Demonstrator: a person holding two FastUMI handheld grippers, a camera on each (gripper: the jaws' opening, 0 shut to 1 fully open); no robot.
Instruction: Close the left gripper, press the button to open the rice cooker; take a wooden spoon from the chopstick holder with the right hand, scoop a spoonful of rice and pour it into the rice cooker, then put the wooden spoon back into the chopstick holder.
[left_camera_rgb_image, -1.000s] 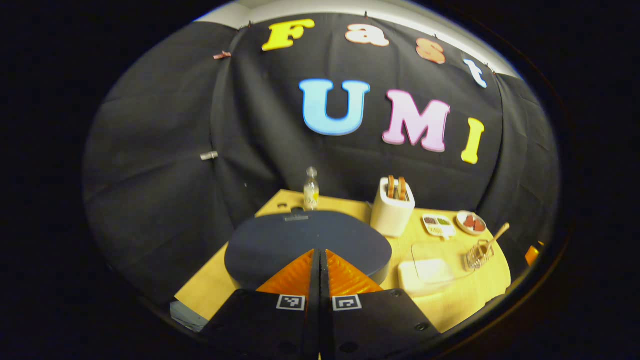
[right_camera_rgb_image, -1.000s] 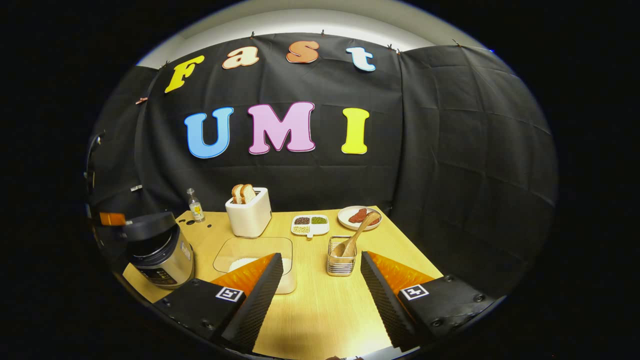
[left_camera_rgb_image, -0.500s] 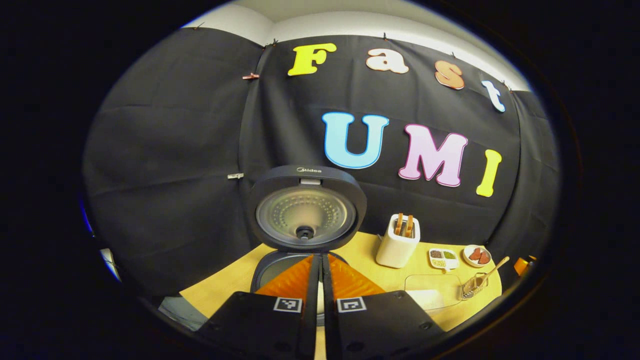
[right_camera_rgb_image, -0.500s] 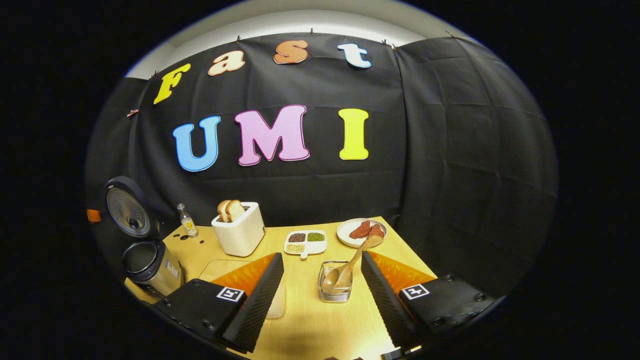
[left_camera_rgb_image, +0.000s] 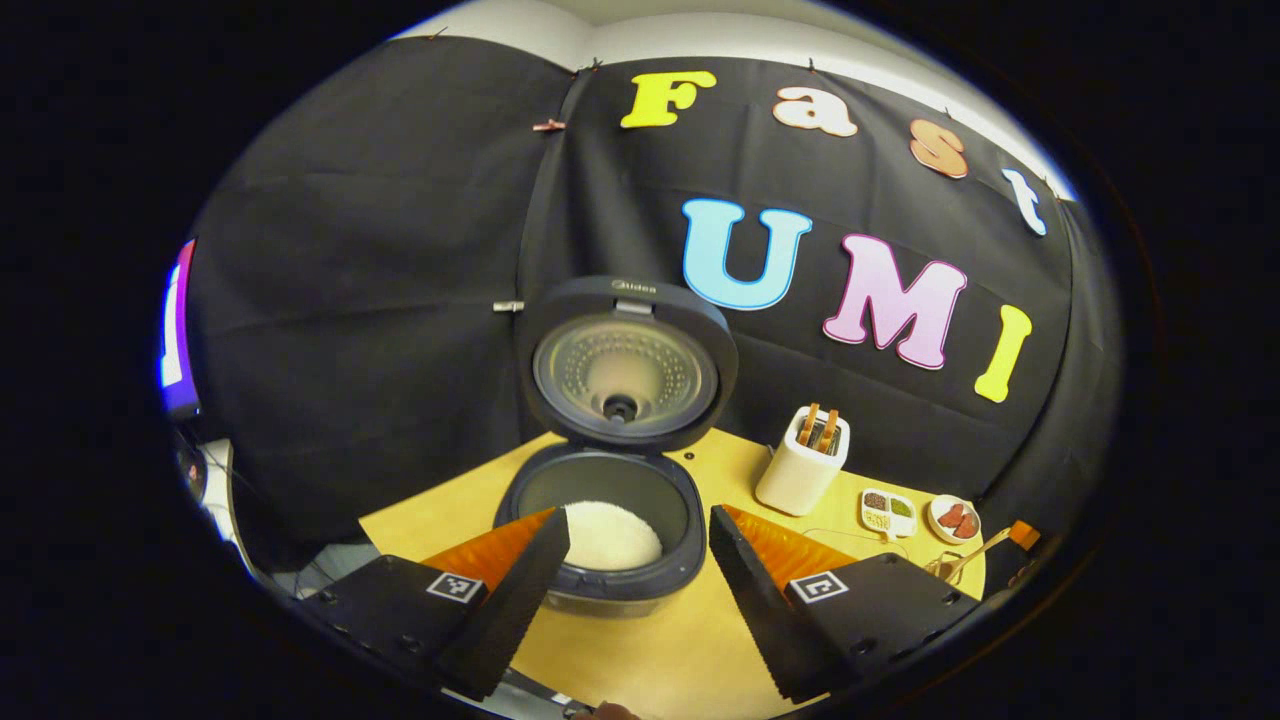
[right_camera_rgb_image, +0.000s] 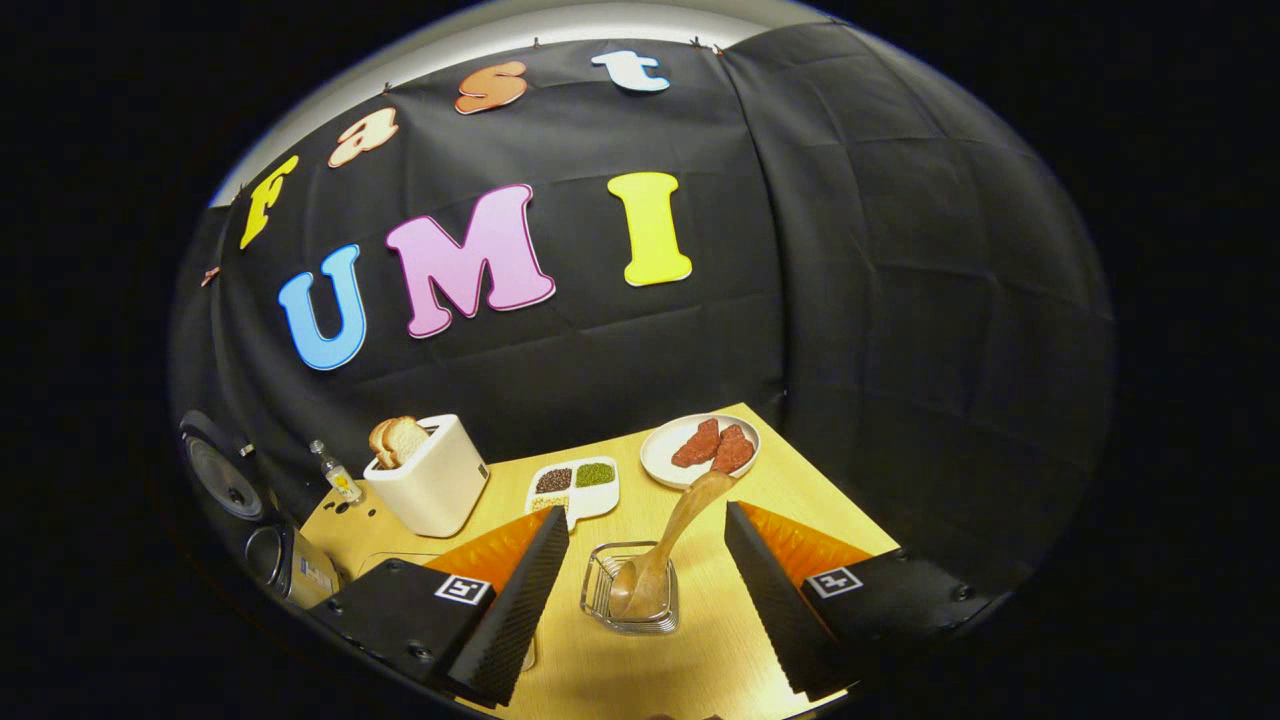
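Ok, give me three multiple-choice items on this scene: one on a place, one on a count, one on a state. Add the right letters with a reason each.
1. Where is the wooden spoon?
A. In the wire holder
B. On the round plate
C. Inside the rice cooker

2. How many slices of bread stick out of the toaster?
A. One
B. Two
C. Four

3. What state is the rice cooker's lid in?
A. Shut
C. Lying on the table
B. Raised open

Answers: 1 A, its bowl end sits in the holder and its handle leans out towards the plate. 2 B, two slices stand side by side. 3 B, the lid stands up behind the pot, with white rice showing inside.
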